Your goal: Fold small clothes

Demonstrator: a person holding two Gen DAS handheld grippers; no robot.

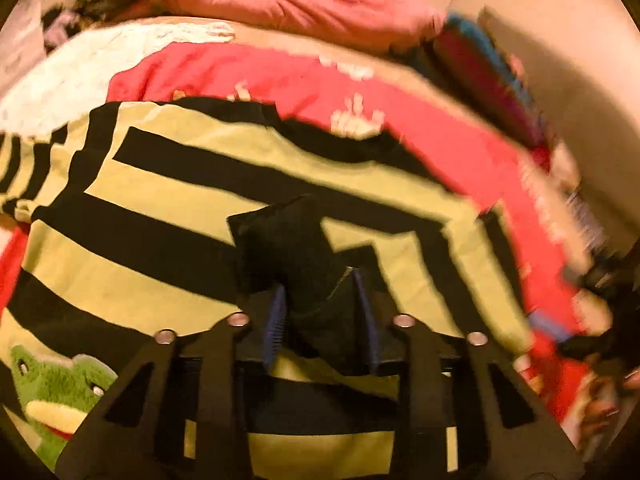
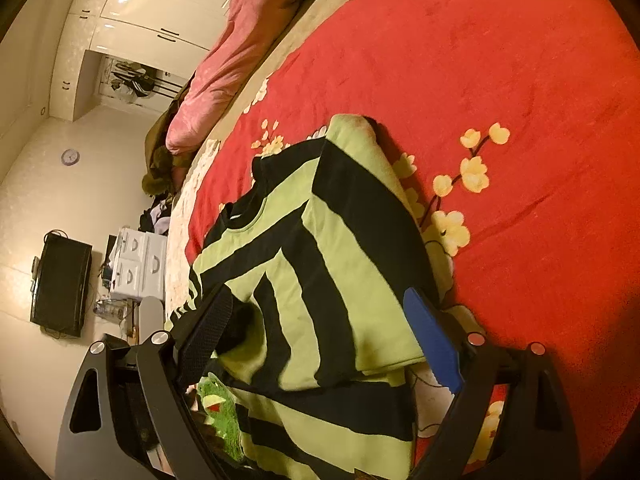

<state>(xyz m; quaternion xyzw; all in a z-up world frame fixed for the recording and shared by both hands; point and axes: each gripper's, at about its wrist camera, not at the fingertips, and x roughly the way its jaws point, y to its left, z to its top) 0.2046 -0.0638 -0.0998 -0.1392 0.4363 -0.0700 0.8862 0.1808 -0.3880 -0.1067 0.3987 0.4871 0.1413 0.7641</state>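
Striped shirt (image 2: 320, 264) lies partly folded on the red blanket (image 2: 500, 80) — left gripper (image 1: 320, 312) pinches its black cuff (image 1: 288, 240), right gripper (image 2: 320, 320) spread wide over the green-and-black cloth.

Red floral blanket (image 2: 480, 80) spread over bed, filling 12 to 4 o'clock in right view. Pink quilt (image 2: 224, 68) bunched along far edge at 11. Black TV (image 2: 60, 284) on wall at 9, white drawer unit (image 2: 140, 264) beside it, round clock (image 2: 70, 157) above. White wardrobe doors (image 2: 160, 4) at 11.
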